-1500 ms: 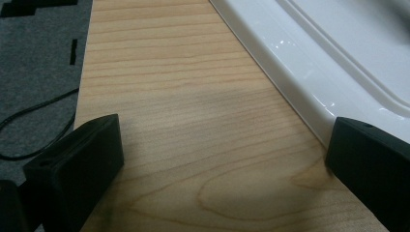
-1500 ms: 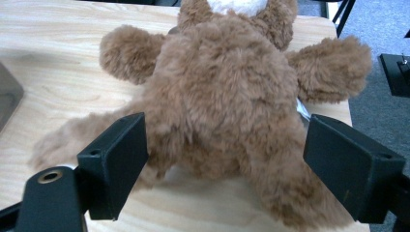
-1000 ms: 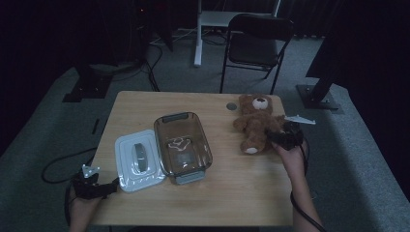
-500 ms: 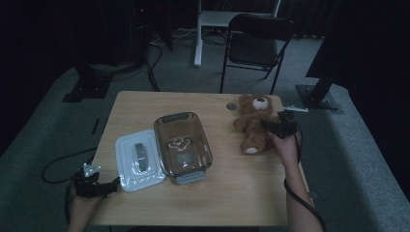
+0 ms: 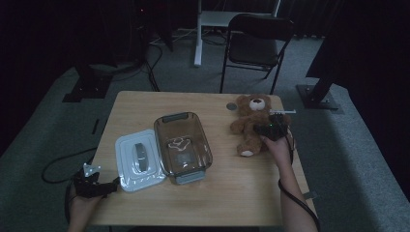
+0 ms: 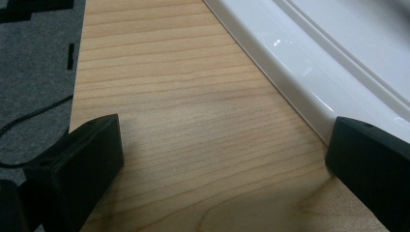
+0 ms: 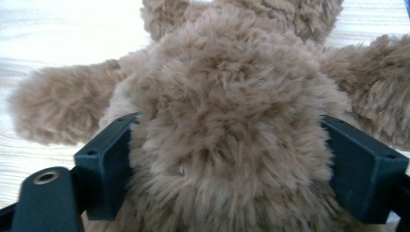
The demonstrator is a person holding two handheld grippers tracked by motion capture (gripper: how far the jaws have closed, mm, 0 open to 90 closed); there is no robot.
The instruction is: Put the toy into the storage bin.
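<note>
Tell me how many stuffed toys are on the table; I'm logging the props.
1. The teddy bear lies near the table's far right corner, the right gripper's fingers on either side of its body. None shows inside the container.

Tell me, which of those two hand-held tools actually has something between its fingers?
The right gripper: its fingers straddle the teddy bear's plush body. The left gripper's fingers stand open over bare table, beside the white lid.

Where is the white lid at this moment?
In the high view, the white lid lies flat on the table's left part, directly left of the clear container and touching it. The left gripper sits at its near left corner.
</note>
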